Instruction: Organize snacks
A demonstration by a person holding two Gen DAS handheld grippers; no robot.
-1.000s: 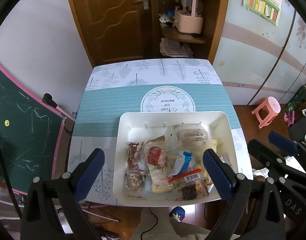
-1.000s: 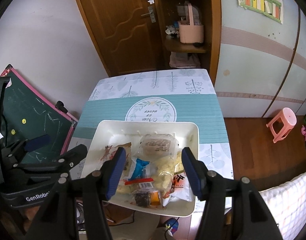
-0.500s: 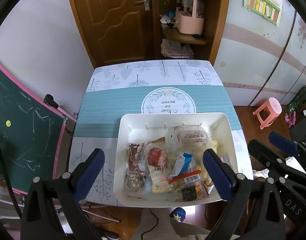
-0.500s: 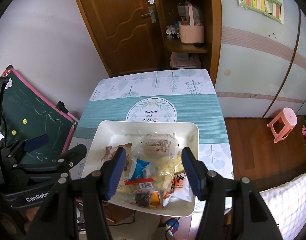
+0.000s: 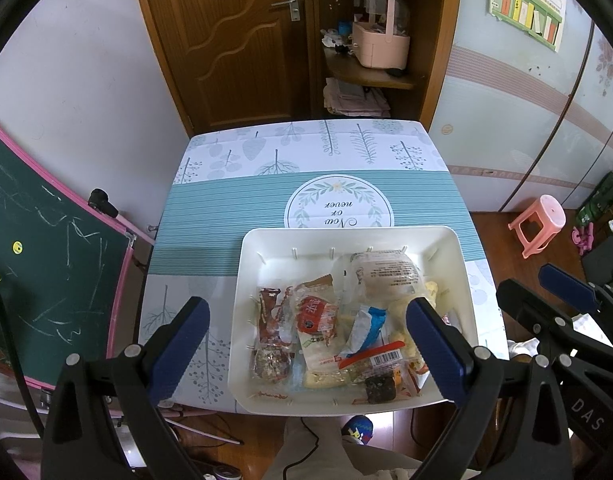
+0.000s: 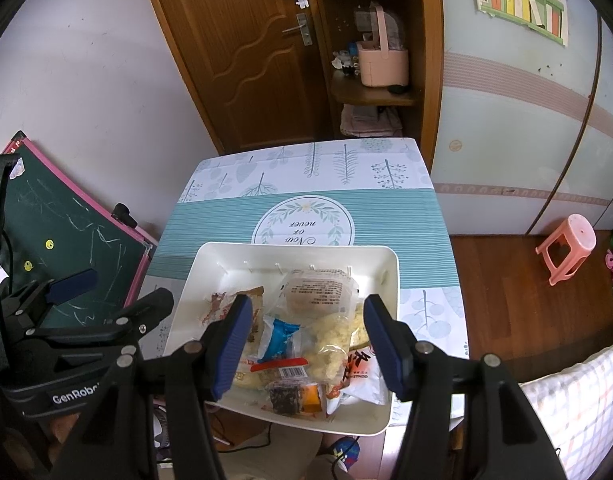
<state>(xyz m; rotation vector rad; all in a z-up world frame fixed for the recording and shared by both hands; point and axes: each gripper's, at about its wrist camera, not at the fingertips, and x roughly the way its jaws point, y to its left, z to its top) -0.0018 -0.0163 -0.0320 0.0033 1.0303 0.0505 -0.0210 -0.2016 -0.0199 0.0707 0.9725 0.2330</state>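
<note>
Left wrist view: left gripper [image 5: 306, 344] hangs above white tray [image 5: 458, 264], jaws spread wide, nothing between them. Snack packets [image 5: 318, 320] heaped in tray's near half, overlapping; far half bare. Tray sits at near edge of table [image 5: 226, 200]. Right gripper [image 5: 562, 292] close alongside, crowding right rim.

Right wrist view: right gripper [image 6: 306, 340] released, empty, framing blue-wrapped snack [image 6: 280, 338]; piled neighbours hinder clean pick. Chalkboard [image 6: 74, 236] leans beside table.

Black left gripper [image 5: 306, 340] frame, blue pads, silver screws, right gripper [image 6: 306, 340] alike
</note>
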